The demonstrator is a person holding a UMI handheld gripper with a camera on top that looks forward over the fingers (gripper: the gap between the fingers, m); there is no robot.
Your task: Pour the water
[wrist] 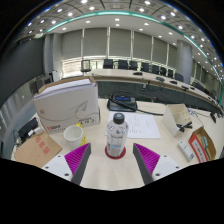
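1. At the near left of the worktop [150, 150] lies a flat brown cardboard piece [38, 150] with some print on it, clear of the working area and not in the way.
2. Behind it, further left and far, stands a large white box [66, 100], closed and set back so the middle ground stays free.
3. Just right of the cardboard sits a small pale cup [73, 133], open side up. It is probably the vessel meant to receive the water, though its inside is too small to read.
4. The tool [115, 160] is spread wide; its 2 pads [79, 160] angle outward and grip nothing.
5. The water bottle [117, 134] stands upright just ahead of the tool, centred on the gap between the fingers, with a white cap and a red band at its foot. It rests on its own base, apart from both pads, so lining up looks to be the step in hand and closing on it comes next.
6. Beyond the bottle lie a white sheet [140, 124] and a dark tray-like object [123, 102], well apart from the grasp.
7. At the near right lies a colourful packet [200, 145], beside other small clutter, away from the cup's side, leaving the pouring path open.
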